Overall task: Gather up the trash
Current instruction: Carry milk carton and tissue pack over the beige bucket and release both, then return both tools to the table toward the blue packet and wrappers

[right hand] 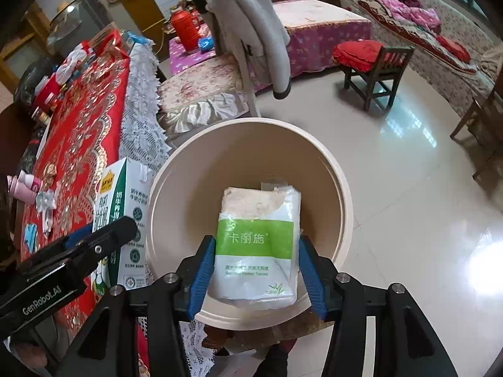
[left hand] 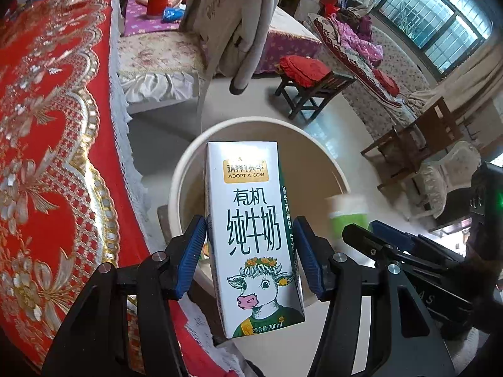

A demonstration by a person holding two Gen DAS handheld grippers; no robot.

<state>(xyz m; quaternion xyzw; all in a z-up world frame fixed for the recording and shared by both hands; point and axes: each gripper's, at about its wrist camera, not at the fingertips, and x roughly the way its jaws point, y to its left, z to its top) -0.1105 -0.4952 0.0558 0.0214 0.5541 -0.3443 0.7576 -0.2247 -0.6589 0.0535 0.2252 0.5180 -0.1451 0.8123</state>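
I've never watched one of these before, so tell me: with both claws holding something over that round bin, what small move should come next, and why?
Probably open the right gripper and let the tissue pack fall. It hangs squarely over the beige bin, well inside the rim. The left gripper holds the milk carton nearer the bin's edge by the red tablecloth, so it likely needs a nudge inward first.

Milk carton (left hand: 251, 235): white w/ green side, cartoon cow, upright, pinched at its sides above the cream bin (left hand: 188, 169). Tissue pack (right hand: 257, 245): white w/ green band (top torn open), also clamped, over bin mouth.
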